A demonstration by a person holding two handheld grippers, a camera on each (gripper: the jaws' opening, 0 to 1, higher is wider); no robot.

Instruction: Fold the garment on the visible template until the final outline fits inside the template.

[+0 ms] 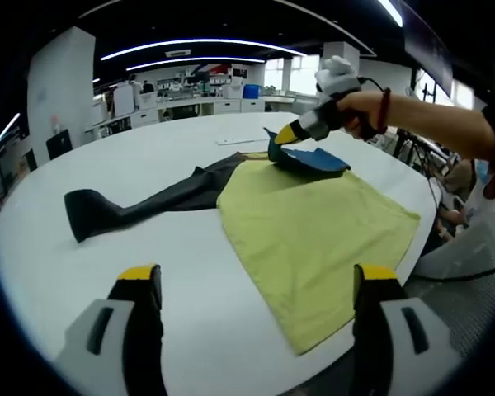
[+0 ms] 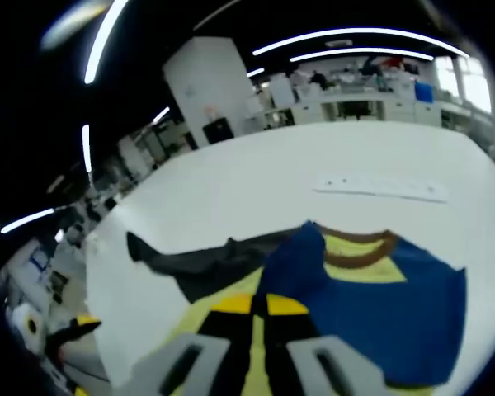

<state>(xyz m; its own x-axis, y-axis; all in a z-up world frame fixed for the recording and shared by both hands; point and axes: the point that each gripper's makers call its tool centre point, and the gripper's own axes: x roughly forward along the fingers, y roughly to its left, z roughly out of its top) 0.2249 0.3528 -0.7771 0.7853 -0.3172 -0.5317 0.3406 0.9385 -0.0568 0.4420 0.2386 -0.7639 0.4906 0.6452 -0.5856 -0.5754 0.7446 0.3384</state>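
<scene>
On the left side of the round white table (image 1: 190, 272), a long dark grey sleeve (image 1: 132, 210) of the blue, grey and yellow fabric garment (image 2: 371, 289) is lying stretched out flat. Next to it the yellow-green rectangular cloth template (image 1: 313, 239) is covering the table's right part, and the garment's body is resting at its far edge. The left gripper (image 1: 260, 289) is hovering low, jaws wide apart, grasping nothing. The right gripper (image 1: 285, 136) is pinching the blue fabric, jaws clenched on it. The garment looks light, soft and floppy, so I think gripping hems or the sleeve end is best.
</scene>
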